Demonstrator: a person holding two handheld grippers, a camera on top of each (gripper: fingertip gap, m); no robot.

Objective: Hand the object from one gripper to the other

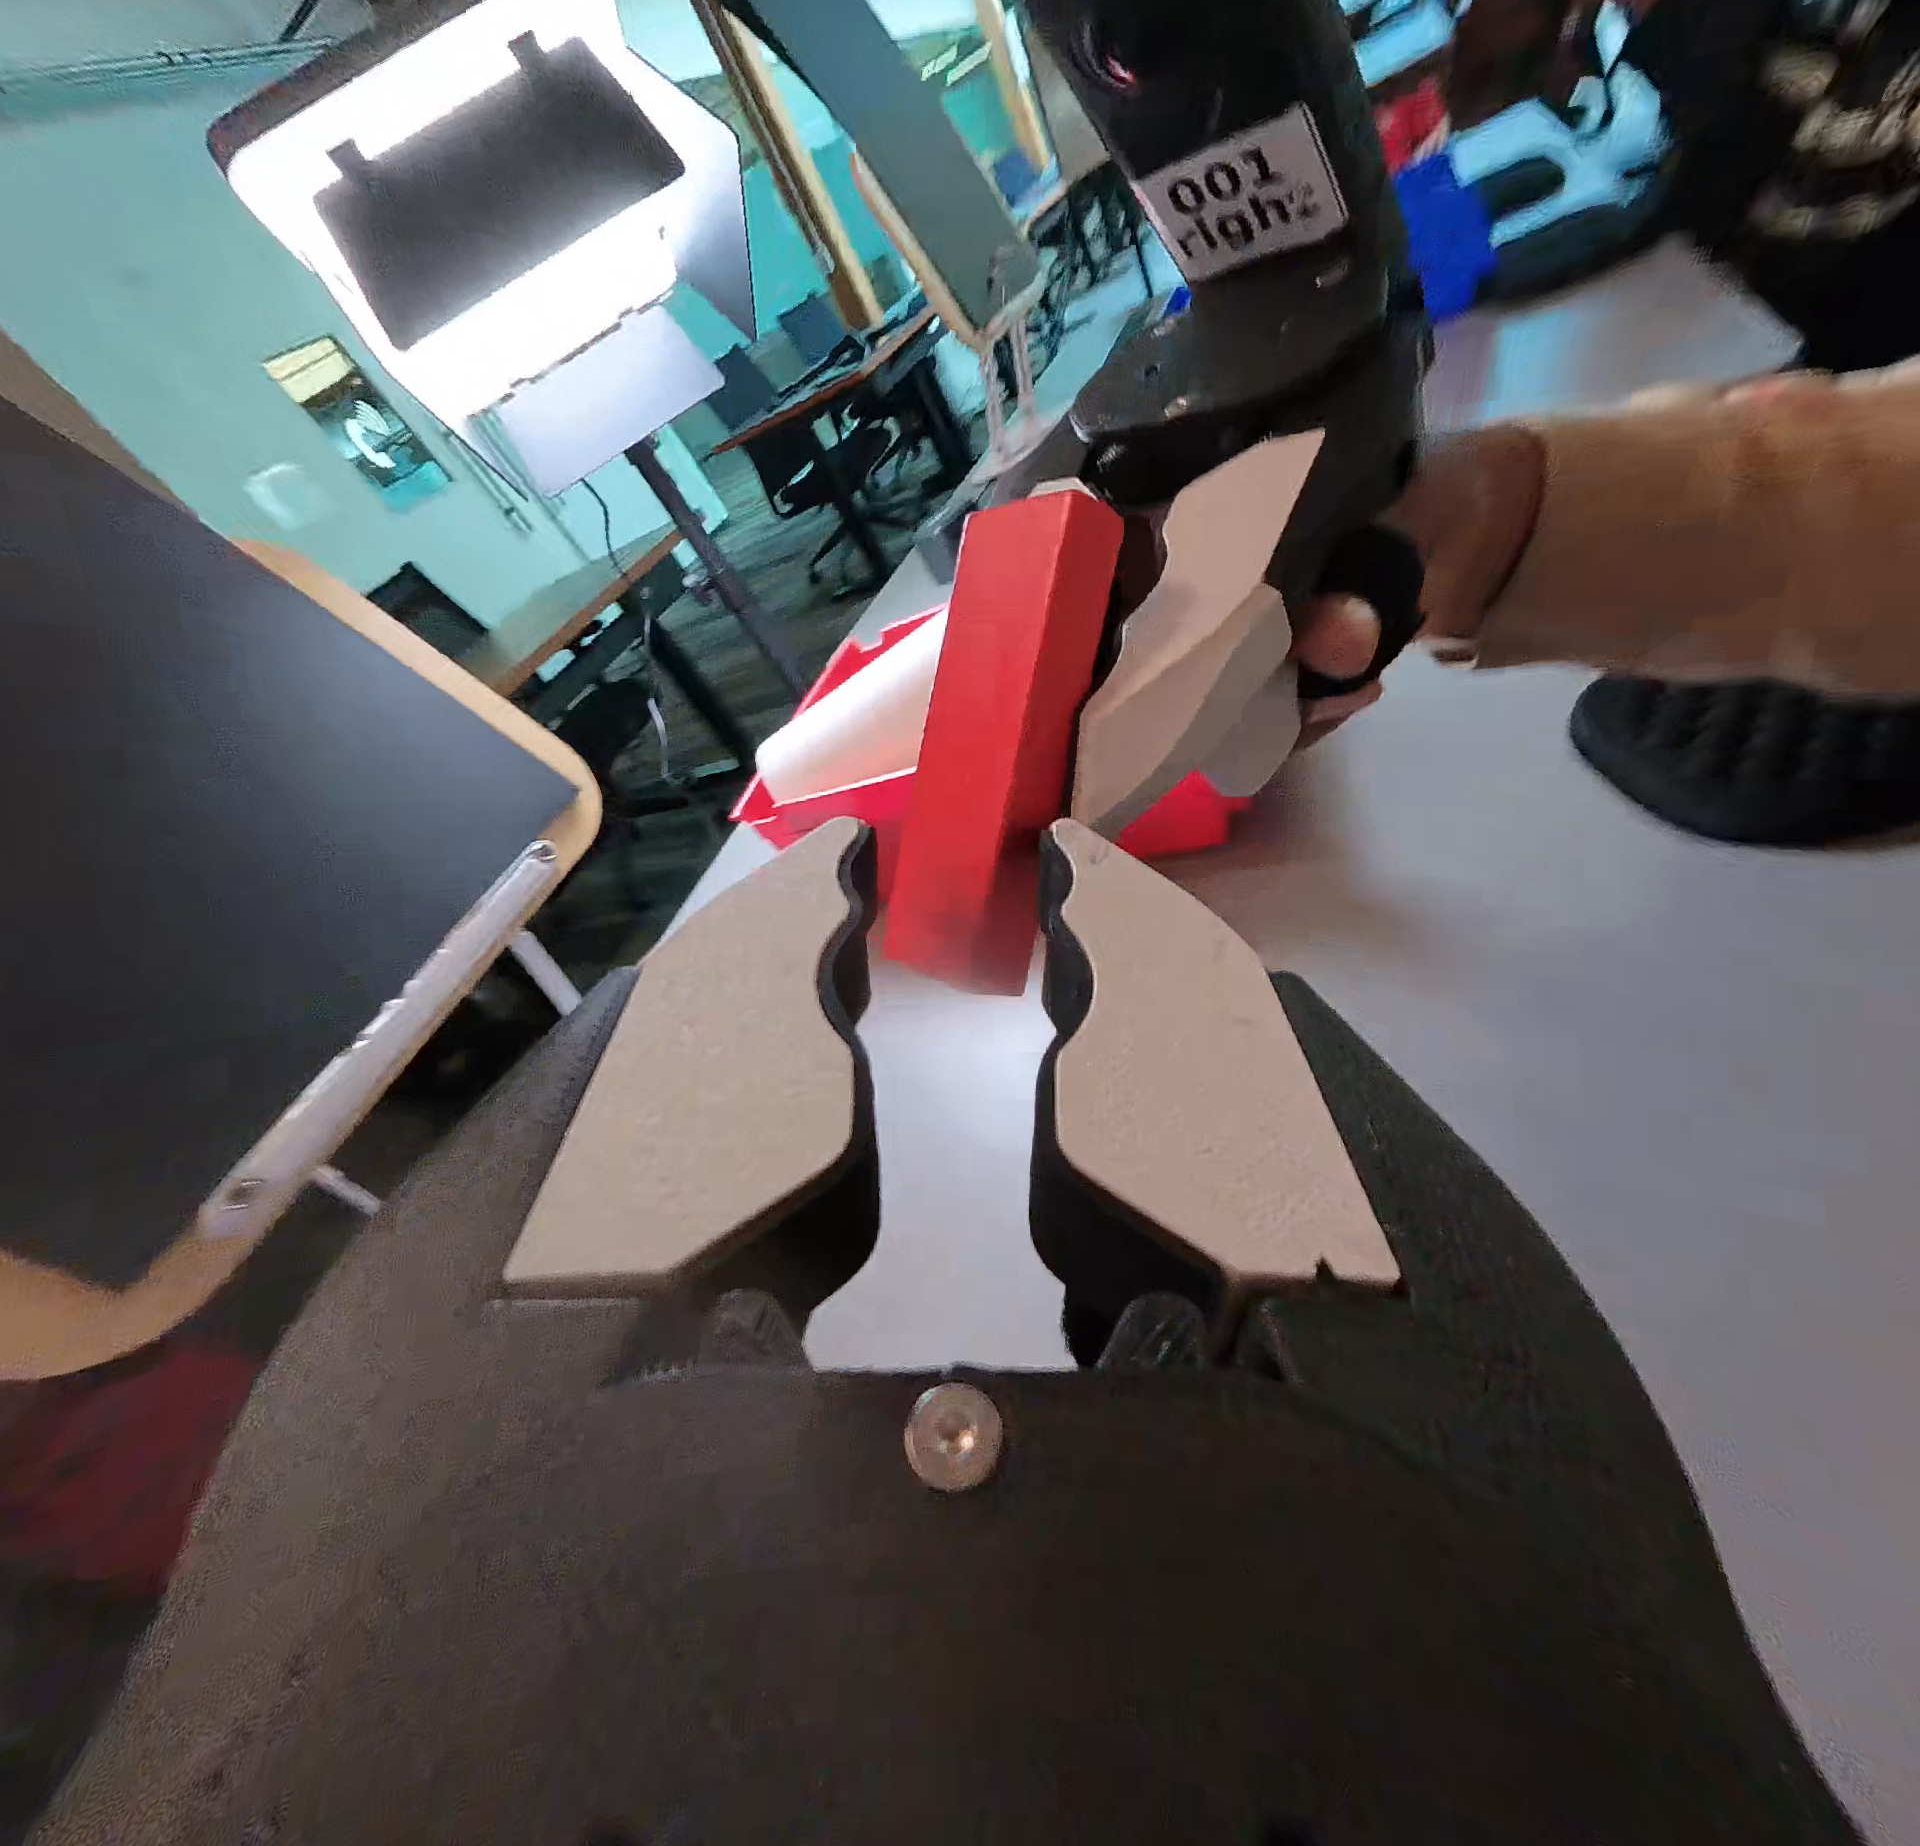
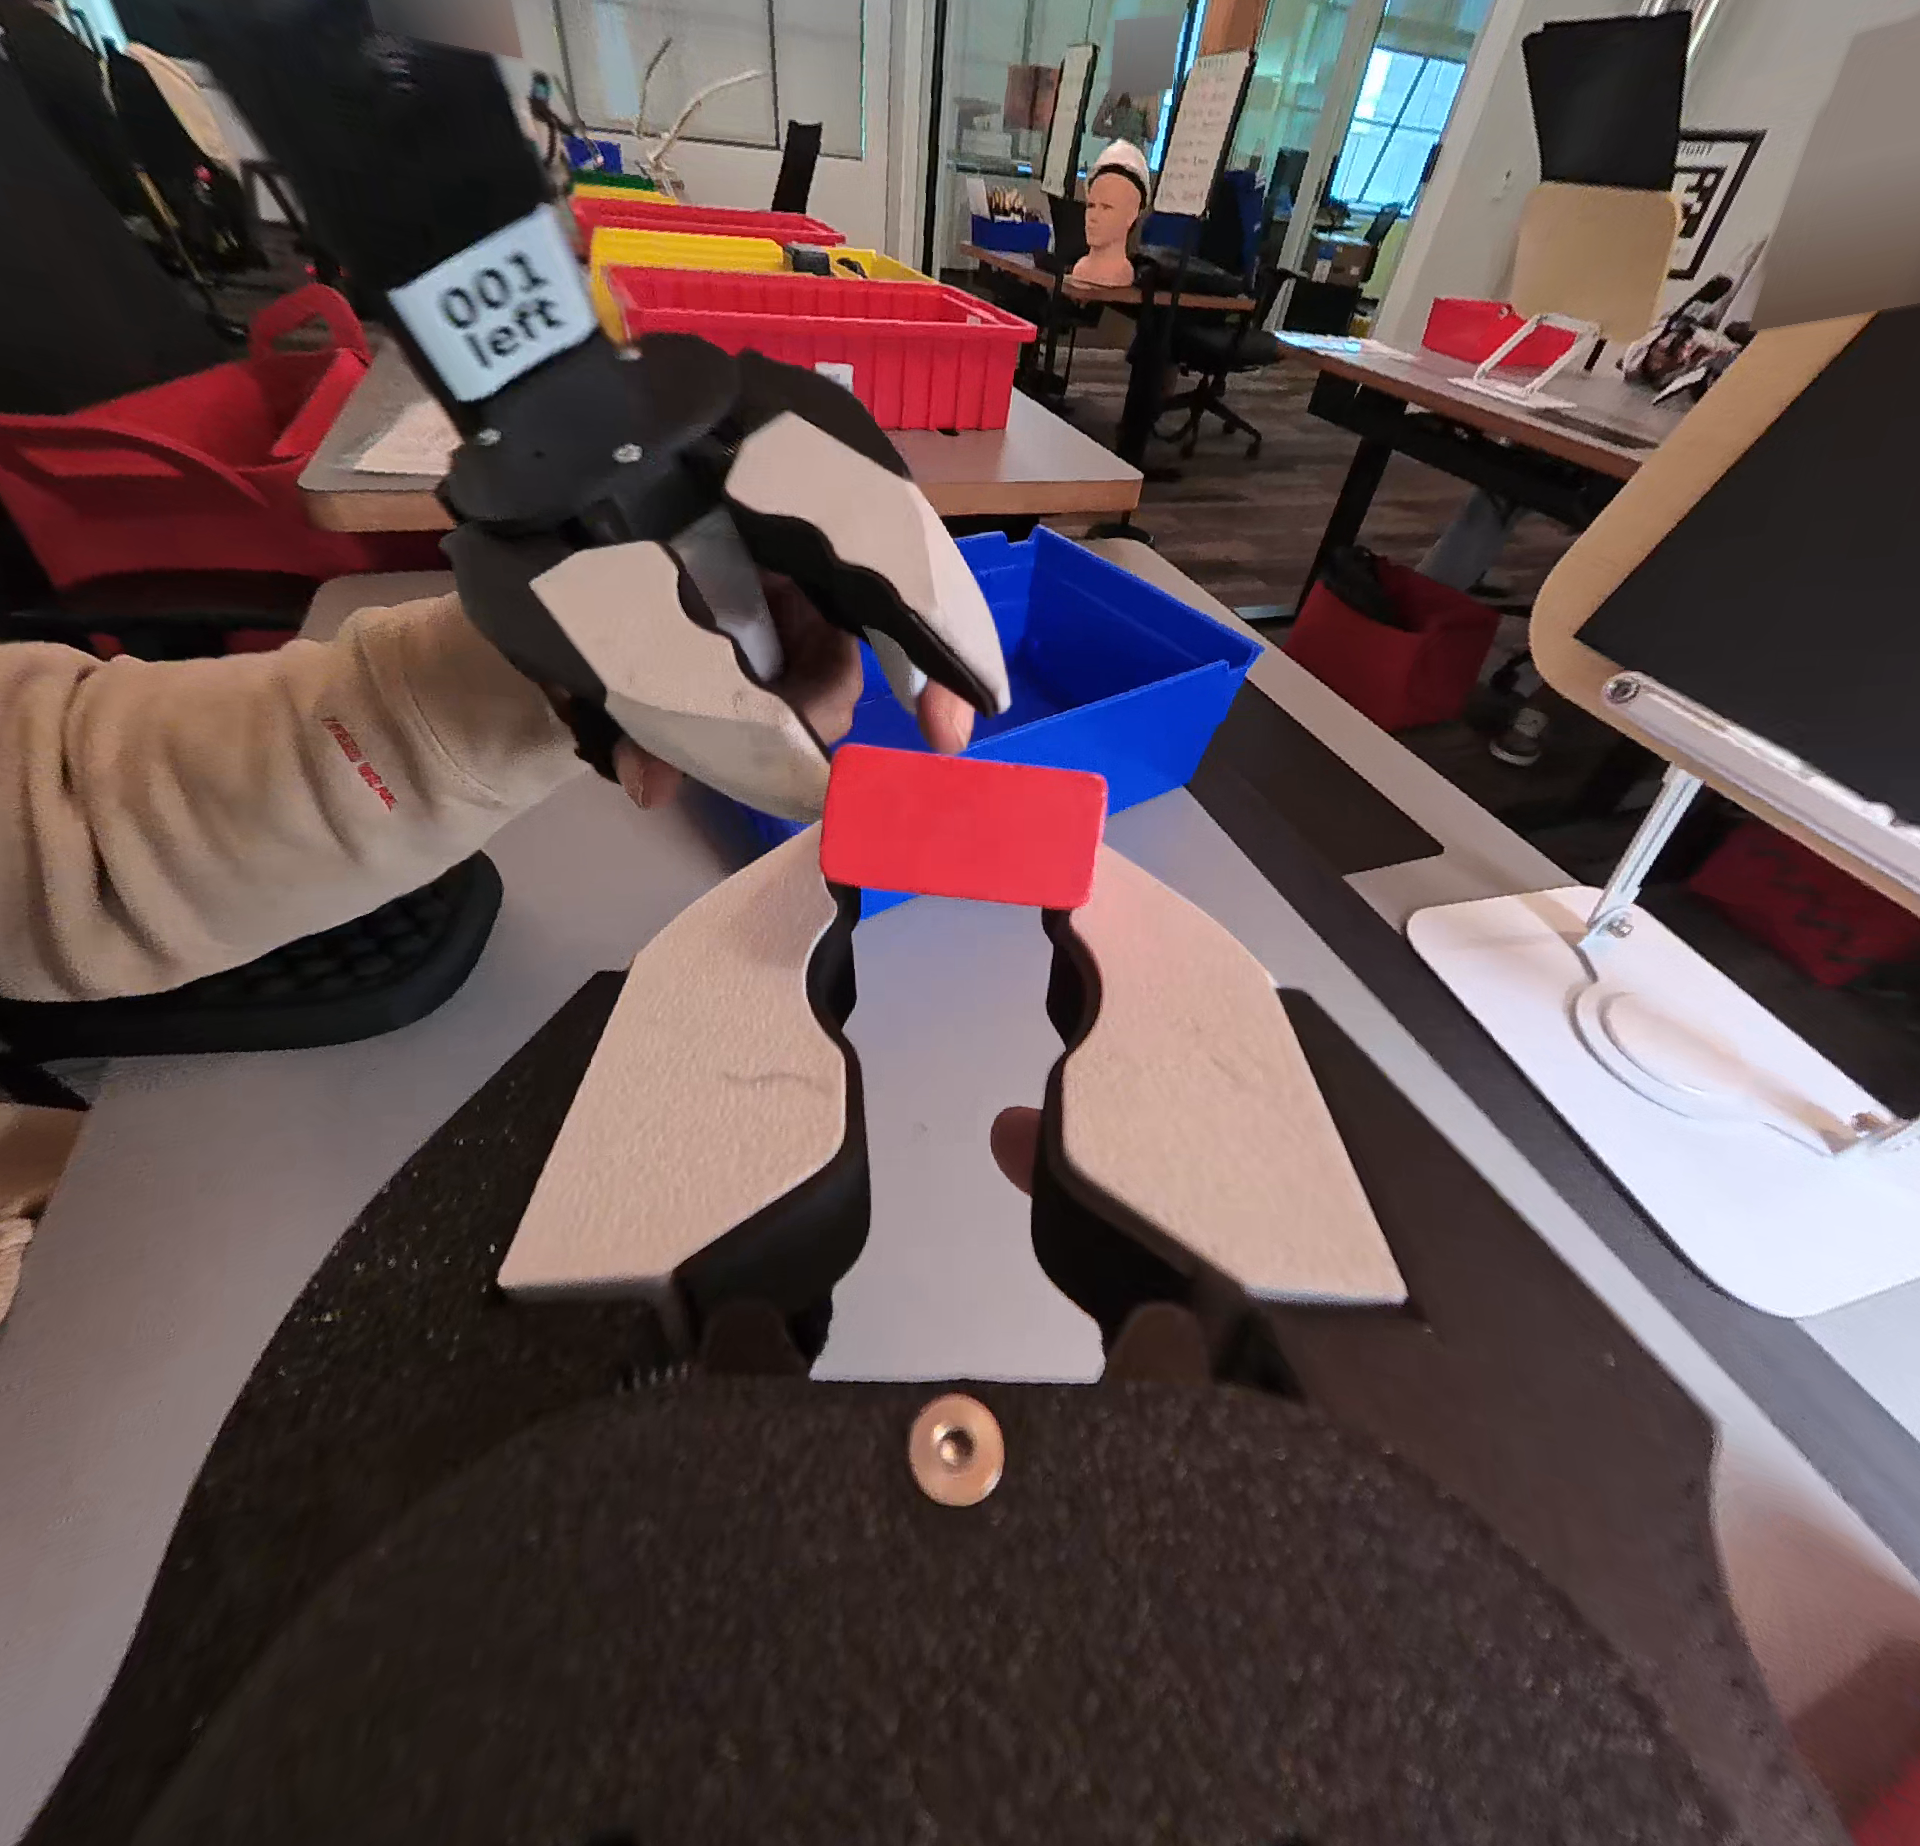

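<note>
The left gripper (image 1: 951, 866), nearest the lens in the left wrist view, has its two grey fingers apart, and the lower end of the red block (image 1: 987, 747) stands between the tips with a small gap each side, so it is open around it, not clamping. In the right wrist view the right gripper (image 2: 951, 897) holds the same red block (image 2: 961, 838) between its fingertips, closed on it, above the table. The table (image 2: 156, 1277) is light grey and flat; the room behind is an office w/ desks, chairs and glass walls. Count: 1 red block, 2 grippers, 1 blue bin (image 2: 1122, 674) just behind the block, 1 red bin (image 1: 1184, 820) on the table w/ a white piece (image 1: 852, 726) in it, and approx. 3 long trays (red, yellow, red) (image 2: 831, 342) on a farther desk. A black keyboard (image 2: 343, 965) lies under the beige sleeve (image 2: 229, 778). At the right edge, a monitor on a white stand (image 2: 1683, 1100).
</note>
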